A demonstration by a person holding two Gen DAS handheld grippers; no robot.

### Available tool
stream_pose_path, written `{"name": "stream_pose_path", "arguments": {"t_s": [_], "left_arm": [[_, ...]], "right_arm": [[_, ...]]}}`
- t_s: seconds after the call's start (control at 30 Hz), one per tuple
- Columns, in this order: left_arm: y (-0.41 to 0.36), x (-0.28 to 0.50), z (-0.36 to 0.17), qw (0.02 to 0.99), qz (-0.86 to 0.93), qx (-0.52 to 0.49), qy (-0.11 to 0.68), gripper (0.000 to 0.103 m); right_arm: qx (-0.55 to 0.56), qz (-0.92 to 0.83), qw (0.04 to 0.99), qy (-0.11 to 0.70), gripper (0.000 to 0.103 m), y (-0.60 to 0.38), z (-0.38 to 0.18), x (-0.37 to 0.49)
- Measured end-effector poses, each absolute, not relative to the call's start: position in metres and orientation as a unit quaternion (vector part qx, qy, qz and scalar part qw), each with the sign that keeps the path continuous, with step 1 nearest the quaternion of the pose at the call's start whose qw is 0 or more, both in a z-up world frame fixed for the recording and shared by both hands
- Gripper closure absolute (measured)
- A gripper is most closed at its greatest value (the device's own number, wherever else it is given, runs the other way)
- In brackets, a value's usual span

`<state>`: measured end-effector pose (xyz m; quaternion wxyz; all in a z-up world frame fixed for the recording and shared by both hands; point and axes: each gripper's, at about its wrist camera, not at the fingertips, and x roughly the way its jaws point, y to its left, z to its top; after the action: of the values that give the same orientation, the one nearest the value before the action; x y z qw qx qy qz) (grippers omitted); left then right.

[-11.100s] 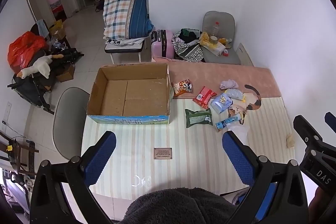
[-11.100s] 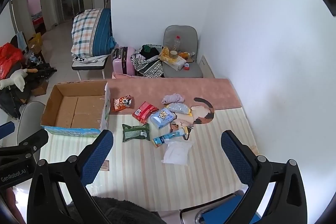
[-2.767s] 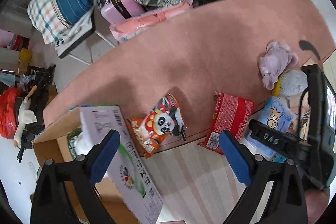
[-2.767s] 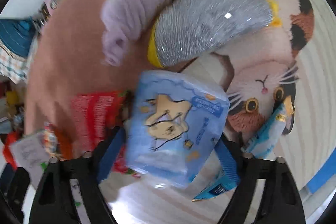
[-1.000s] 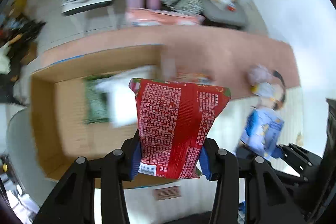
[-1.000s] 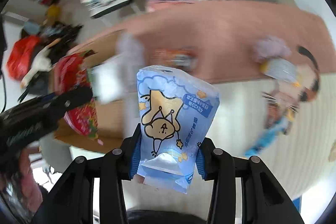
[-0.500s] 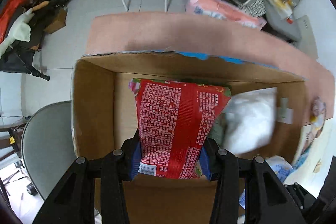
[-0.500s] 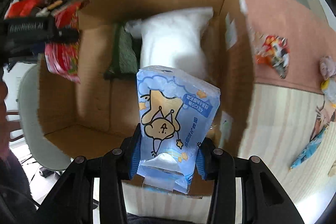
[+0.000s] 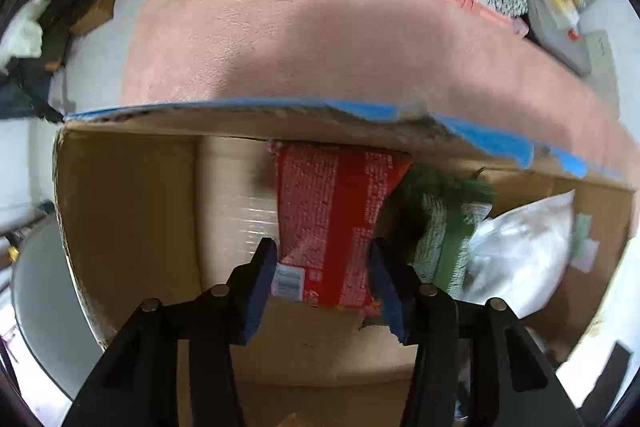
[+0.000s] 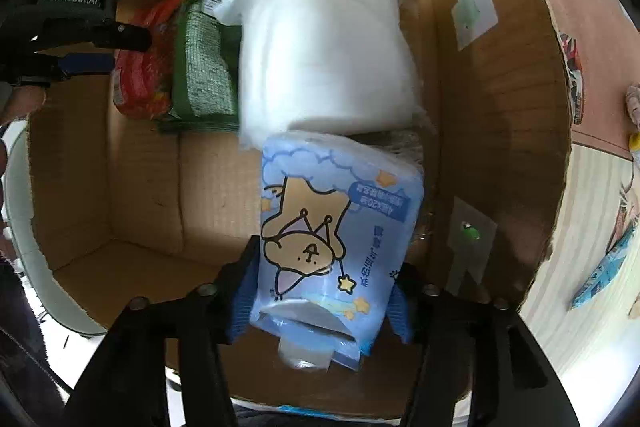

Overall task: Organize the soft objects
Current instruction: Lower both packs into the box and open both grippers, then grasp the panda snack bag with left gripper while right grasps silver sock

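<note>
My left gripper (image 9: 324, 267) is shut on a red snack packet (image 9: 336, 219) and holds it low inside the cardboard box (image 9: 120, 227), against the far wall, beside a green packet (image 9: 444, 239) and a white pack (image 9: 516, 259). My right gripper (image 10: 320, 291) is shut on a blue tissue pack (image 10: 336, 239) with a bear print, inside the same box (image 10: 500, 107), just in front of the white pack (image 10: 324, 59). The right wrist view also shows the left gripper (image 10: 92, 39), the red packet (image 10: 140, 79) and the green packet (image 10: 204, 71).
The box stands on a table with a pink cloth (image 9: 320, 47) behind it and a striped cloth (image 10: 592, 267) to its right. A blue tube packet (image 10: 604, 267) and other small items lie right of the box. A grey chair (image 9: 36, 307) stands at the left.
Both grippers have dropped lower into the box with their packets. The red packet now sits near the far wall, and the blue tissue pack is down by the white pack.
</note>
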<state>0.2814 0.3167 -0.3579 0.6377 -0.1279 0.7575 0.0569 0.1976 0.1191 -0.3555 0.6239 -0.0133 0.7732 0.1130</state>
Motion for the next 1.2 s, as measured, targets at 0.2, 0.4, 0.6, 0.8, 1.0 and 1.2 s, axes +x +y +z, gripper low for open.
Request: {"name": "stream_pose_path", "arguments": {"t_s": [0.2, 0.4, 0.6, 0.8, 1.0, 1.2], "left_arm": [[0.323, 0.272, -0.313, 0.674, 0.055, -0.126, 0.726, 0.031], [0.316, 0.233, -0.268, 0.71, 0.058, -0.101, 0.694, 0.018], [0.307, 0.182, -0.235, 0.743, 0.054, -0.095, 0.661, 0.001], [0.3, 0.142, -0.207, 0.768, 0.07, -0.092, 0.63, 0.001], [0.293, 0.108, -0.178, 0.786, 0.08, -0.088, 0.607, 0.001], [0.283, 0.094, -0.162, 0.792, 0.078, -0.101, 0.597, 0.001]], "right_arm": [[-0.031, 0.108, 0.655, 0.747, 0.012, 0.119, -0.318, 0.195], [-0.031, 0.107, 0.685, 0.72, 0.0, 0.115, -0.279, 0.188], [-0.035, 0.097, 0.719, 0.688, 0.0, 0.114, -0.244, 0.183], [-0.029, 0.101, 0.749, 0.654, 0.0, 0.104, -0.202, 0.165], [-0.023, 0.113, 0.769, 0.629, 0.0, 0.095, -0.169, 0.143], [-0.003, 0.143, 0.769, 0.623, 0.0, 0.091, -0.149, 0.128]]}}
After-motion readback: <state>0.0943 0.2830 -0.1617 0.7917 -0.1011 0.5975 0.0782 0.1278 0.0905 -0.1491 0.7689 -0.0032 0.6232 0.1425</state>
